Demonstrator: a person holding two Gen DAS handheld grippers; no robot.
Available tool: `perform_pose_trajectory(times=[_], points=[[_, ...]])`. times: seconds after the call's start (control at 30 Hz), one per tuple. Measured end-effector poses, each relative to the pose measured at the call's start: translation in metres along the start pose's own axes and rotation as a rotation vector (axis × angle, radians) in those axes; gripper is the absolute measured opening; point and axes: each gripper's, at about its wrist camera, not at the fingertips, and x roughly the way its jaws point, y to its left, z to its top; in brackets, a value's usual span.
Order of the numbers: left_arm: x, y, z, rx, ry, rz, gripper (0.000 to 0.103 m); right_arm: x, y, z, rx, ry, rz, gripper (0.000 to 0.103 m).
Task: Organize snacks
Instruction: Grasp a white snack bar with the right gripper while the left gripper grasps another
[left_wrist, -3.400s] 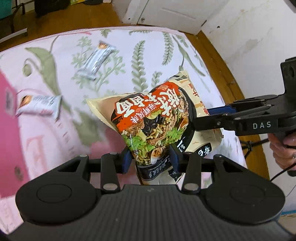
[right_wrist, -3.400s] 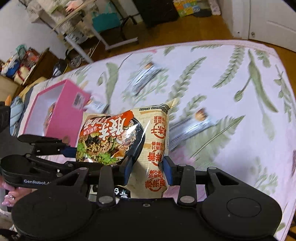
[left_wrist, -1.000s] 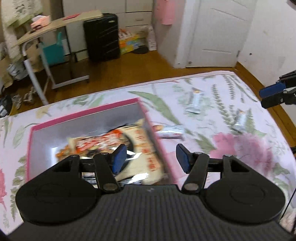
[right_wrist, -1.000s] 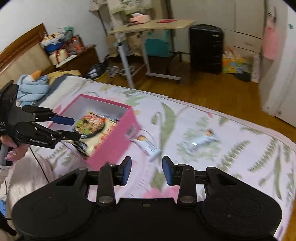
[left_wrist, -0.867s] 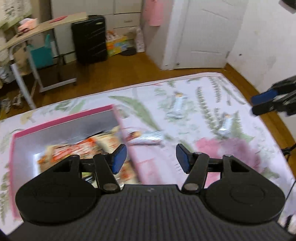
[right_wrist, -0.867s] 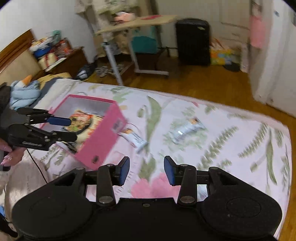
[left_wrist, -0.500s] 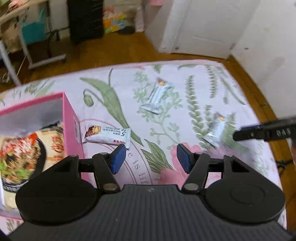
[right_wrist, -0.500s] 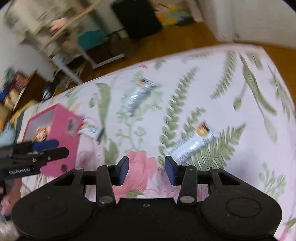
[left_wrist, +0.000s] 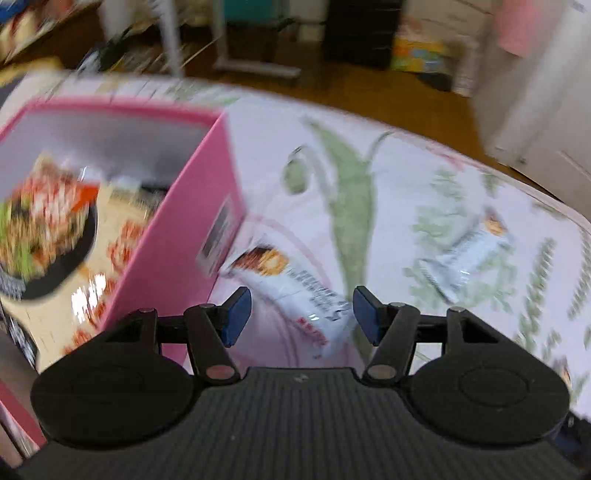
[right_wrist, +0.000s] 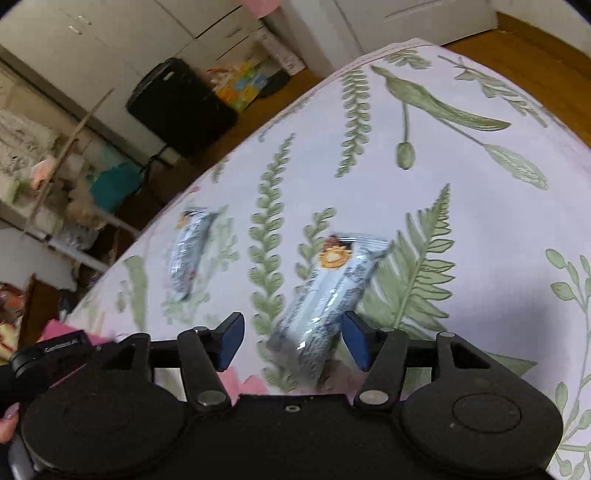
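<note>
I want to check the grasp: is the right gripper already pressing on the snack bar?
No: the right gripper is opening, its pads apart from the snack bar between them.

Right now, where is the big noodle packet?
In the left wrist view, the instant noodle packet lies inside the pink box at the left, on the floral bedspread; a snack bar lies just outside the box.

On the bedspread (left_wrist: 388, 192), a noodle packet (left_wrist: 48, 229) lies in the box (left_wrist: 177, 236), one snack bar (left_wrist: 291, 288) just beside the box at three o'clock, another snack bar (left_wrist: 465, 254) farther at three o'clock
</note>
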Motion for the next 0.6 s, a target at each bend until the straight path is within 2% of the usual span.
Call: perform_pose_trajectory(times=[0.1, 0.33, 0.37, 0.4, 0.43, 0.47, 0.53, 0.6], points=[[0.016, 0.01, 0.0, -0.106, 0.047, -0.012, 0.064, 0.002, 0.001, -0.003, 0.002, -0.022, -0.019, 0.067], [0.029, 0.015, -0.004, -0.216, 0.02, -0.034, 0.07, 0.011, 0.015, -0.011, -0.168, -0.08, -0.06, 0.075], [0.029, 0.016, -0.005, -0.22, 0.011, -0.047, 0.068, 0.011, 0.016, -0.013, -0.195, -0.089, -0.062, 0.075], [0.03, 0.016, -0.006, -0.207, 0.005, -0.055, 0.06, 0.011, 0.017, -0.016, -0.224, -0.1, -0.062, 0.073], [0.029, 0.016, -0.005, -0.182, -0.001, -0.068, 0.055, 0.01, 0.017, -0.018, -0.251, -0.11, -0.061, 0.059], [0.028, 0.016, -0.006, -0.164, -0.003, -0.08, 0.044, 0.01, 0.017, -0.019, -0.277, -0.114, -0.061, 0.048], [0.026, 0.017, -0.009, -0.141, 0.01, -0.1, 0.04, 0.006, 0.016, -0.022, -0.311, -0.13, -0.054, 0.039], [0.022, 0.019, -0.013, -0.11, 0.013, -0.116, 0.036, 0.001, 0.014, -0.025, -0.318, -0.138, -0.036, 0.037]])
